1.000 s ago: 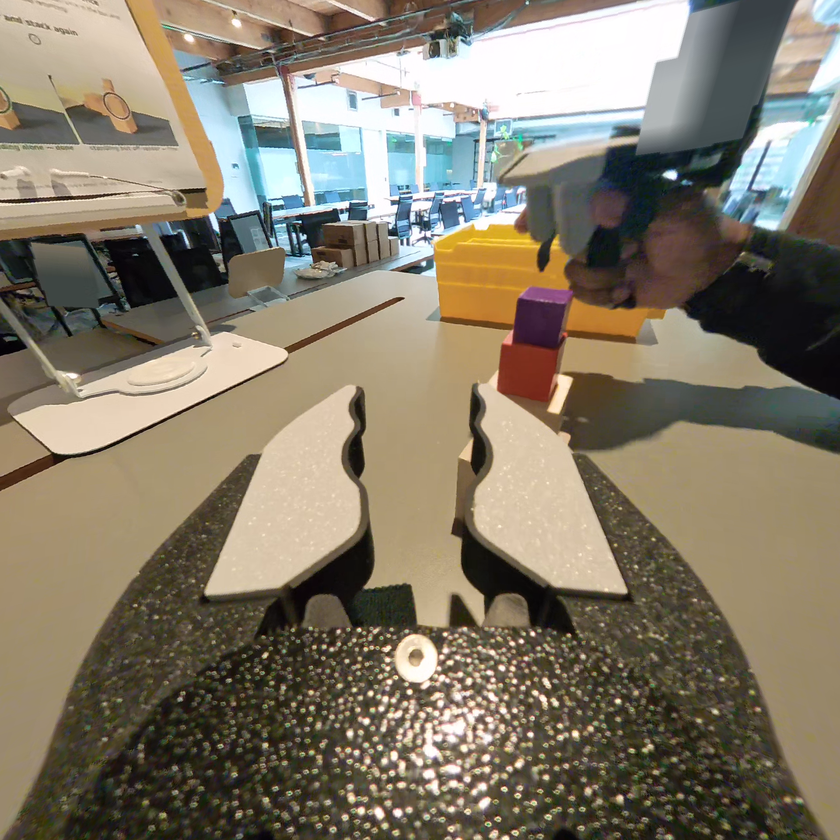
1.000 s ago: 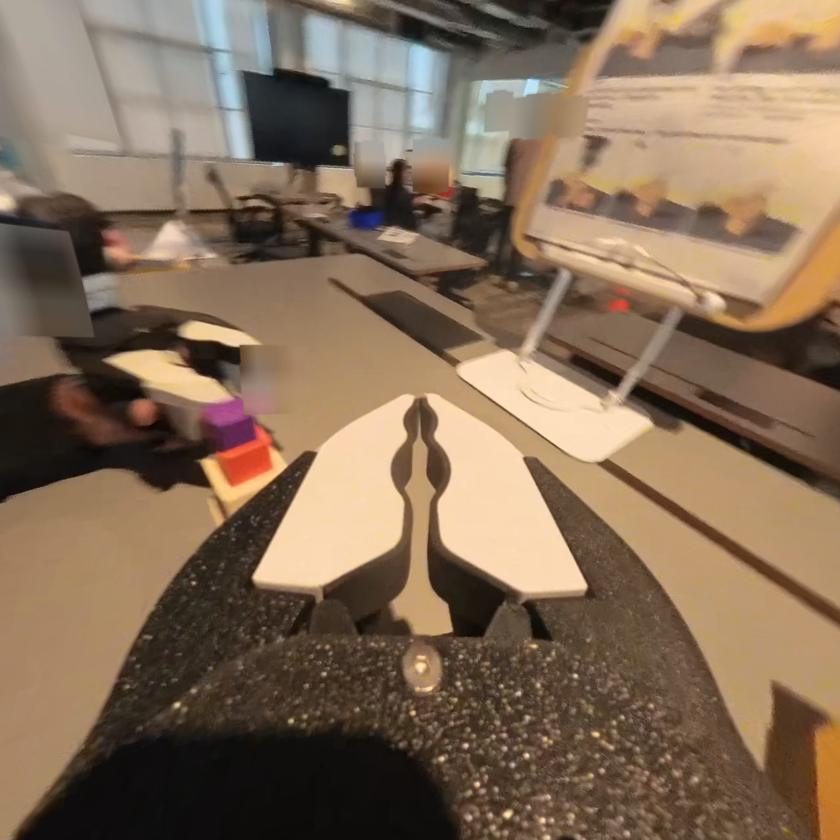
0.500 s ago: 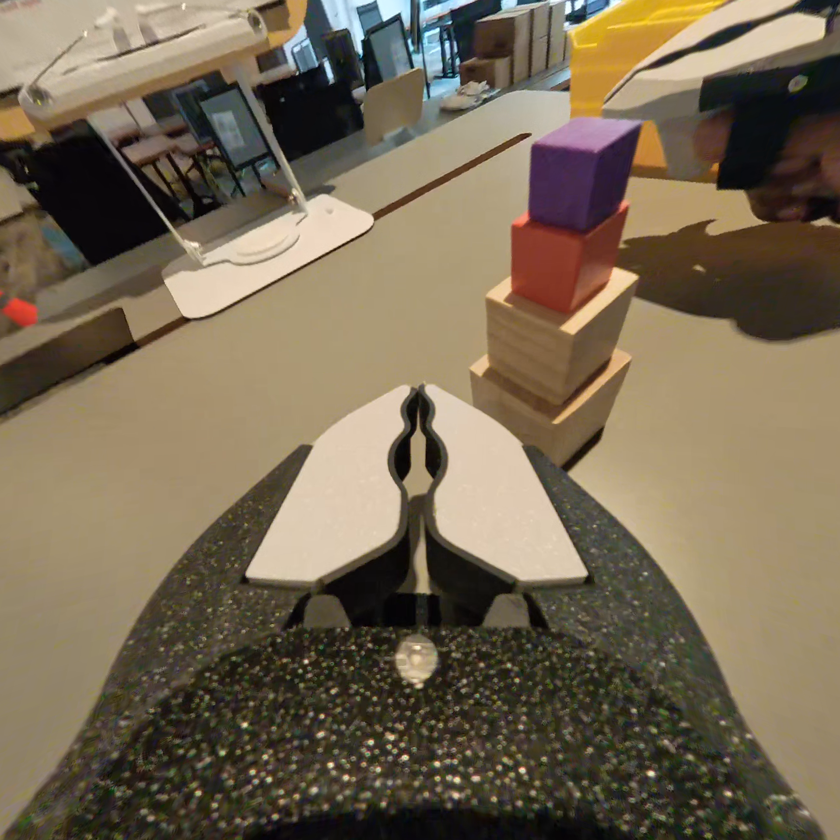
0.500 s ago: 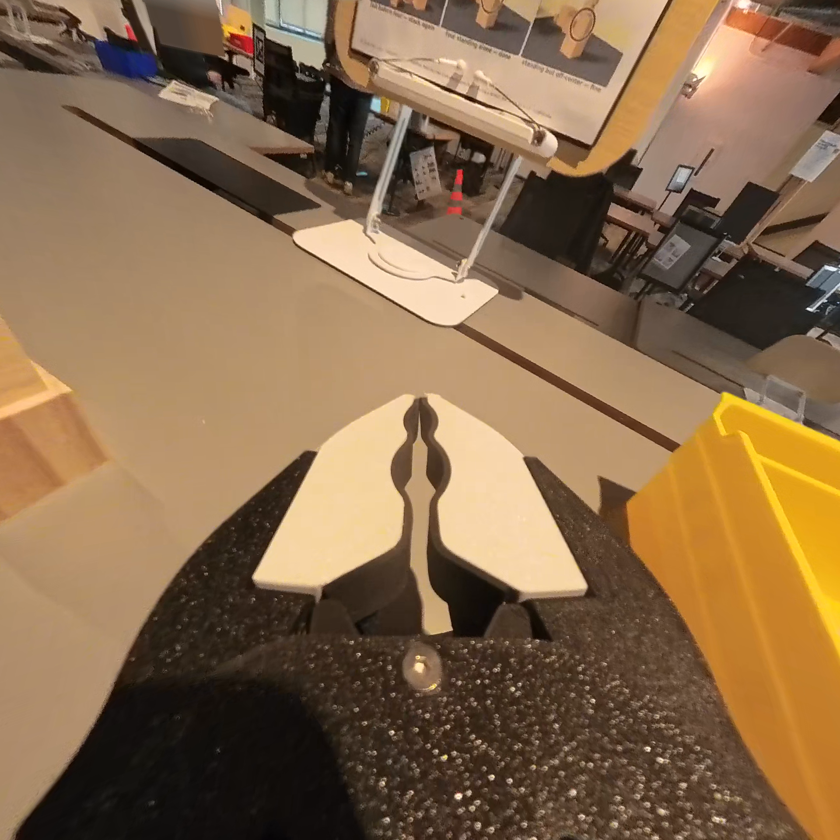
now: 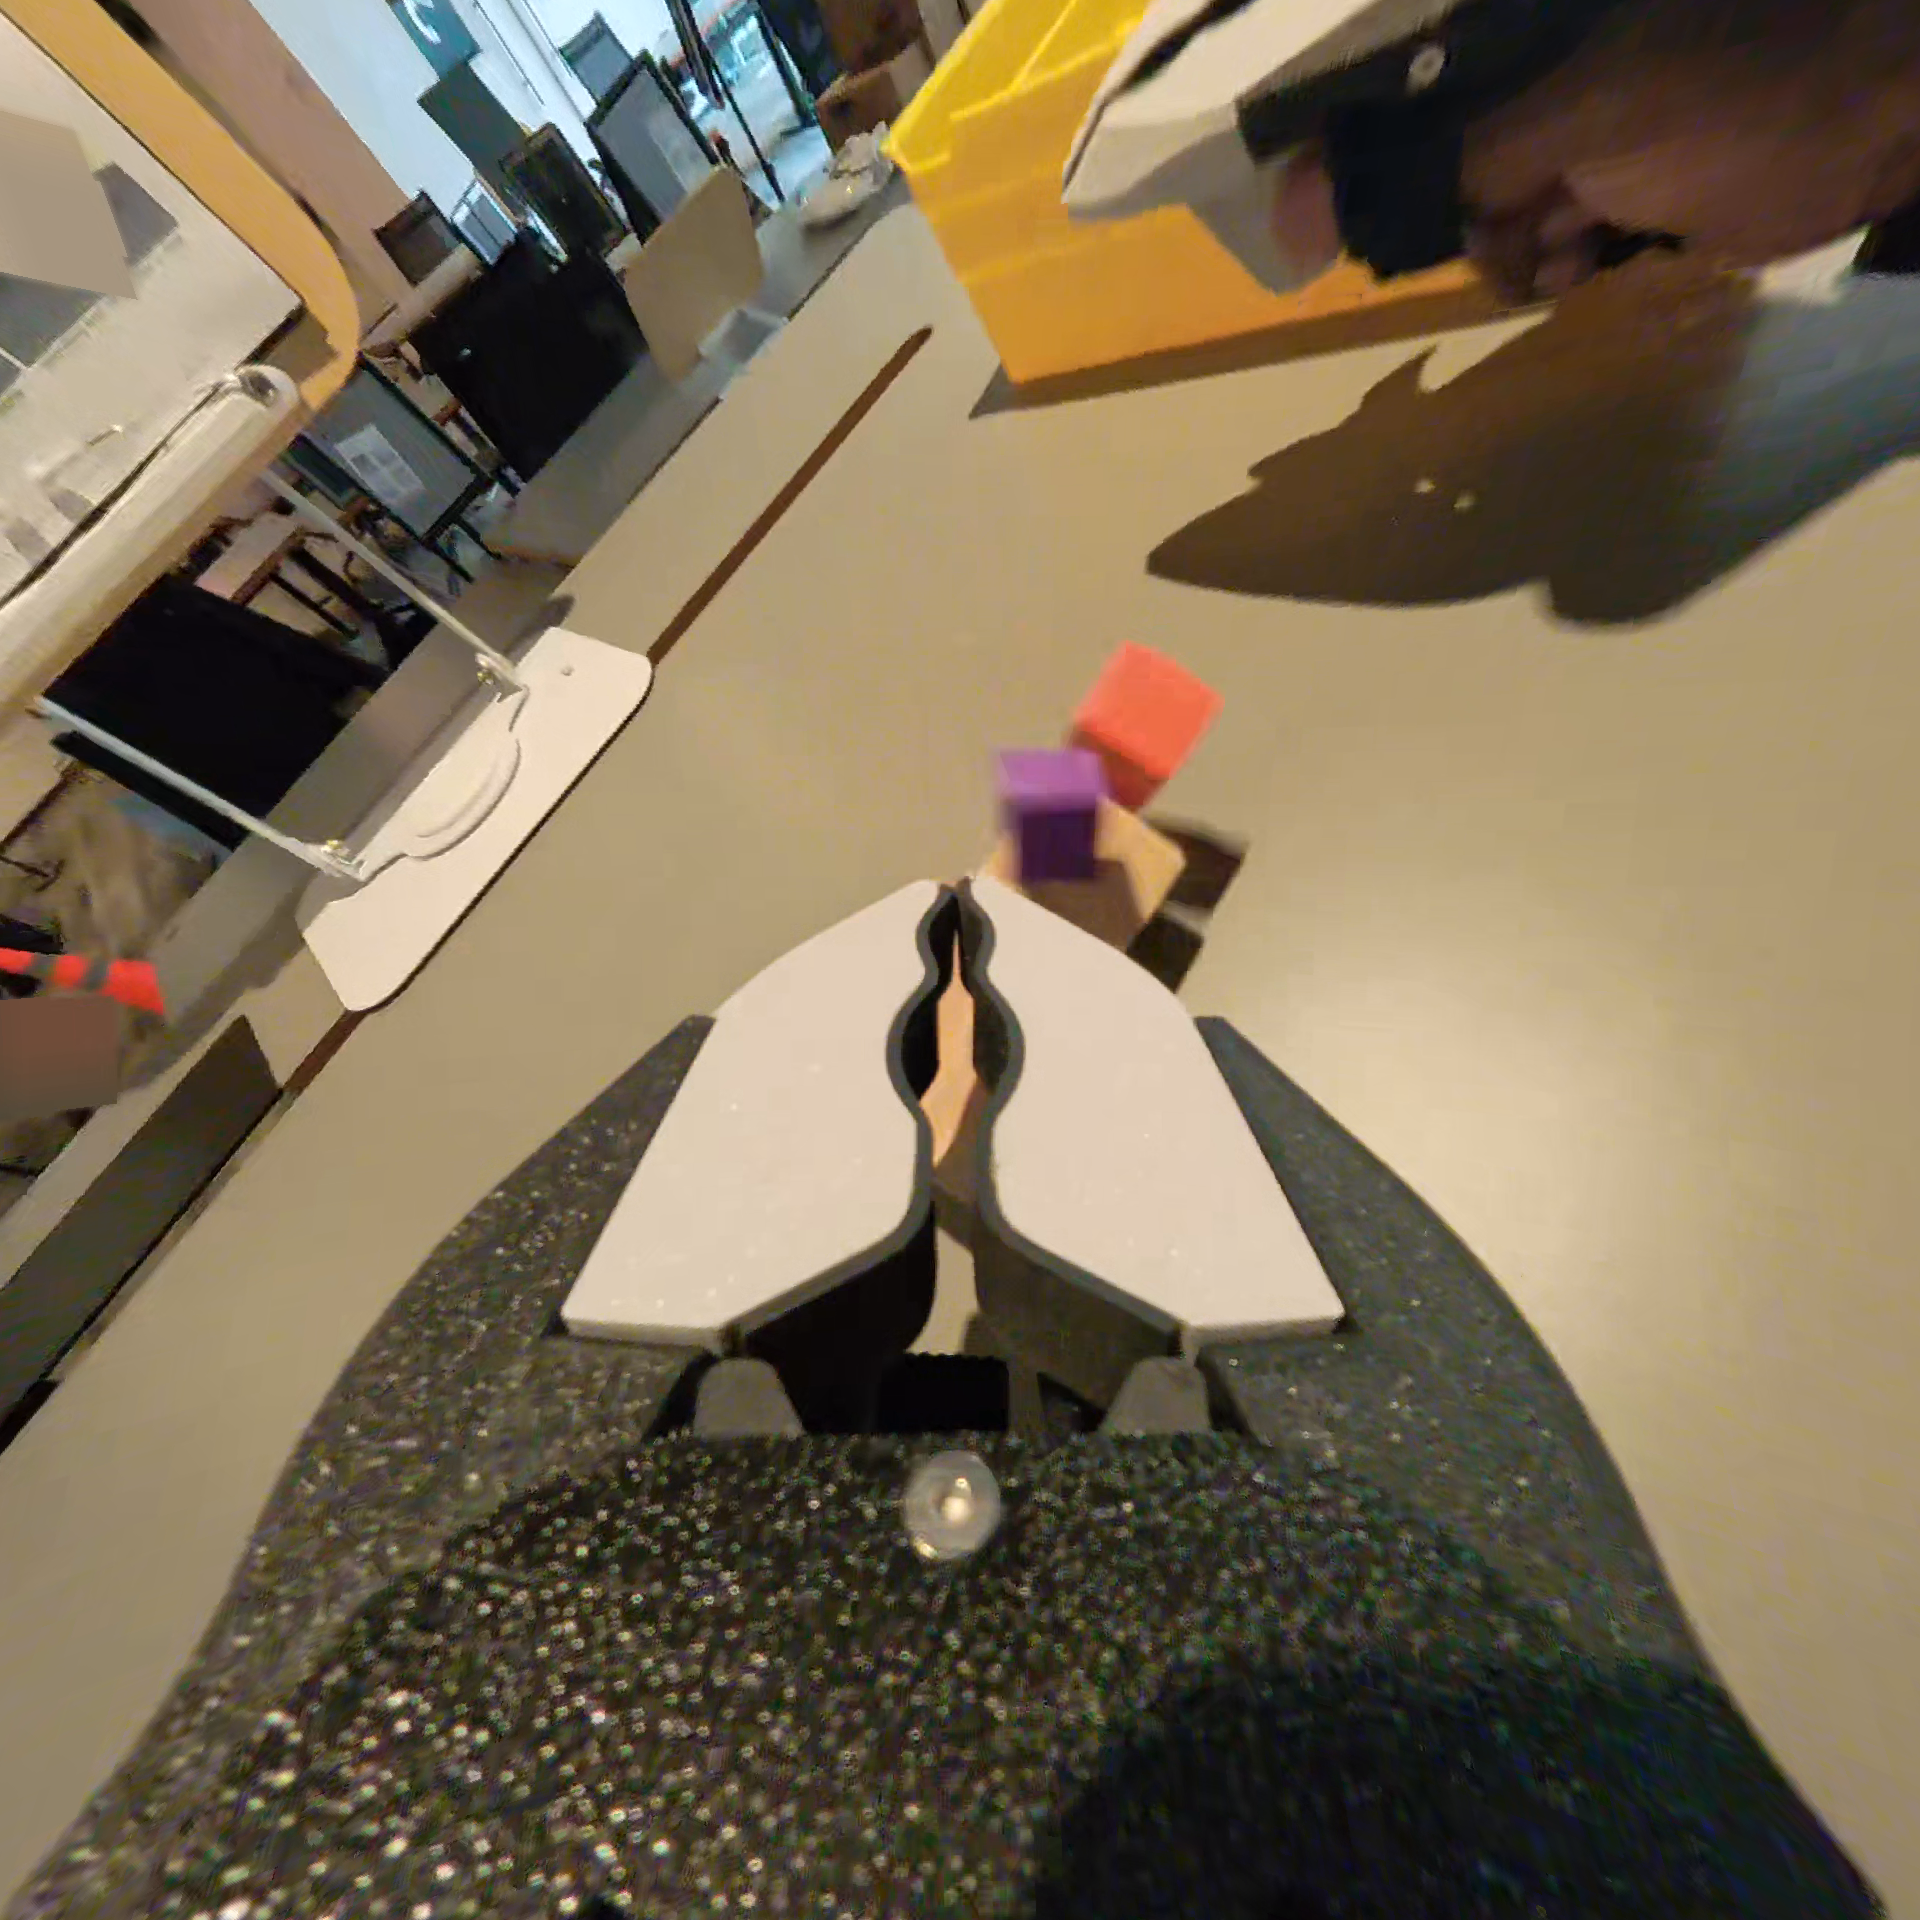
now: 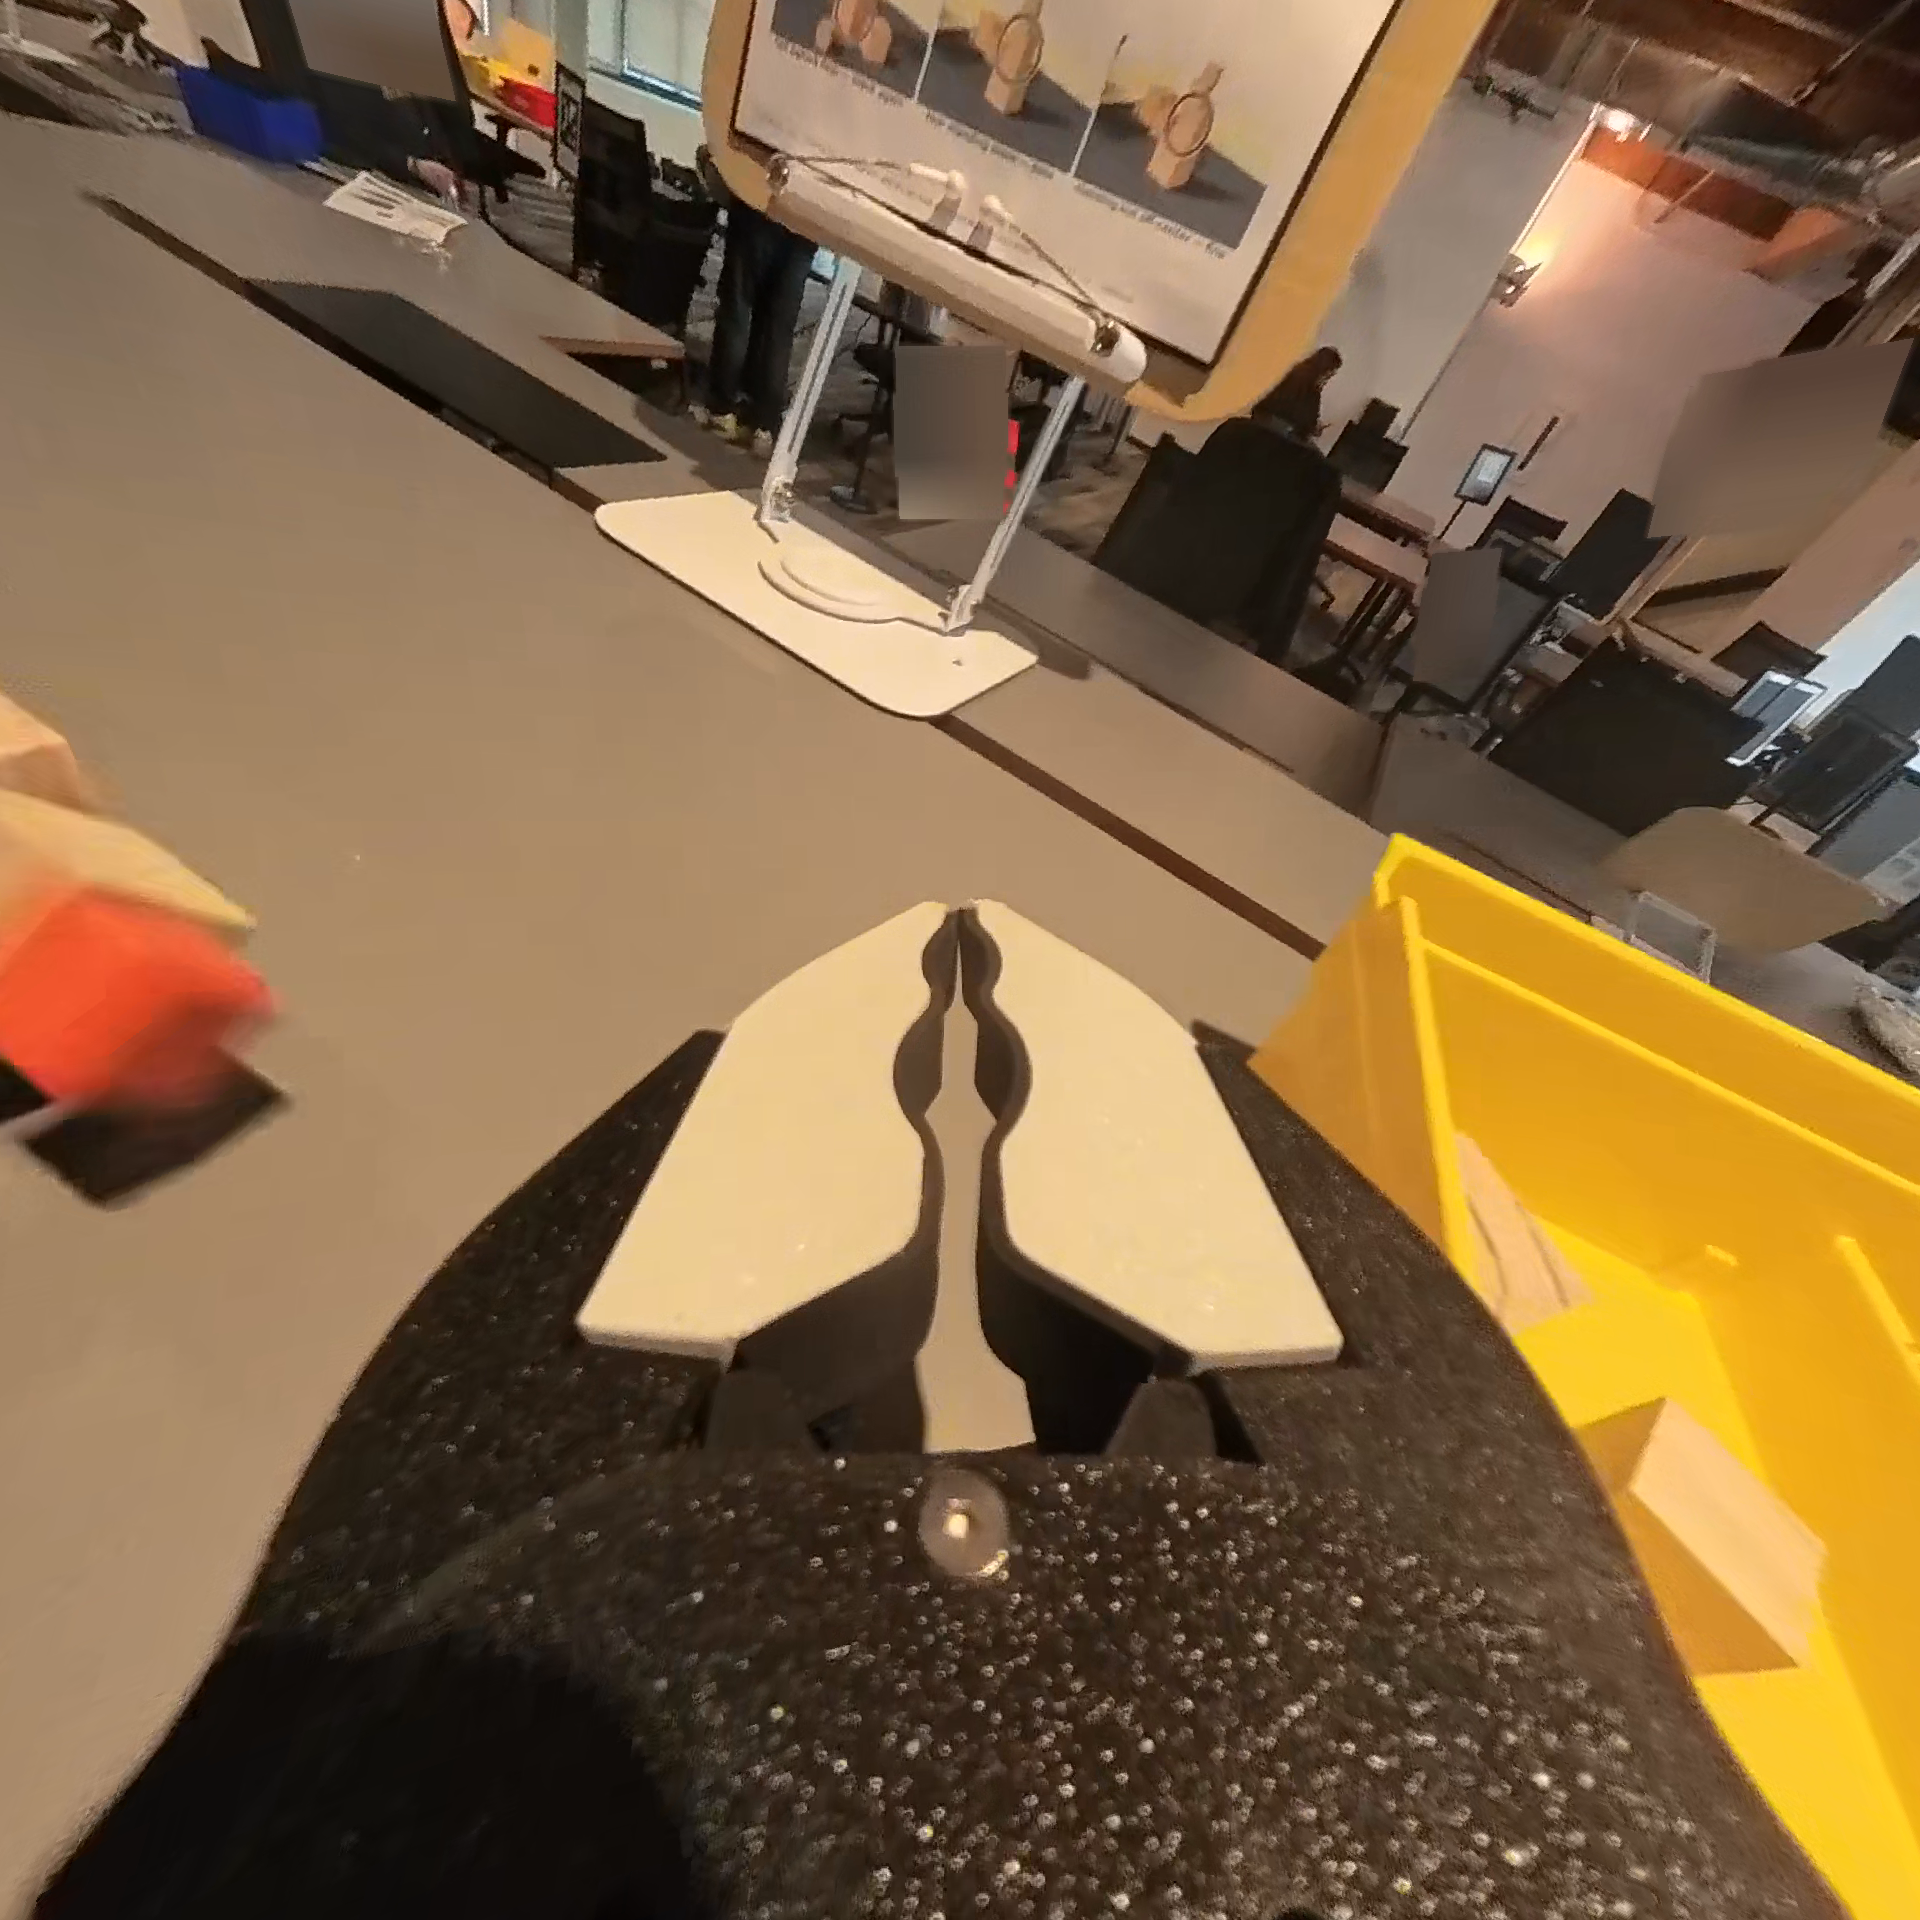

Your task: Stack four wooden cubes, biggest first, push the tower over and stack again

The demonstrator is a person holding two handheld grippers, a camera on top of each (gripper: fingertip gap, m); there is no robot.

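The tower is going over on the grey counter (image 5: 1558, 935), so this looks like the push-over step, with the restack still ahead. The yellow bin (image 6: 1621, 1143) sits at the far side, some wooden pieces lying in it, and a white stand (image 5: 468, 821) holds up a picture board. The left hand-held gripper (image 5: 958, 896) has its jaws pressed together, empty, tips right at the pale wooden cube (image 5: 1138, 862); whether they touch it I cannot tell. The right hand-held gripper (image 6: 961, 914), likewise closed on nothing, hangs well apart beside the bin. The red cube (image 5: 1143, 717) is blurred beyond the pale one, the purple cube (image 5: 1051, 816) blurred in front, both apparently mid-tumble. Next, I judge, the jaws must open wide and find the biggest cube to set down first.
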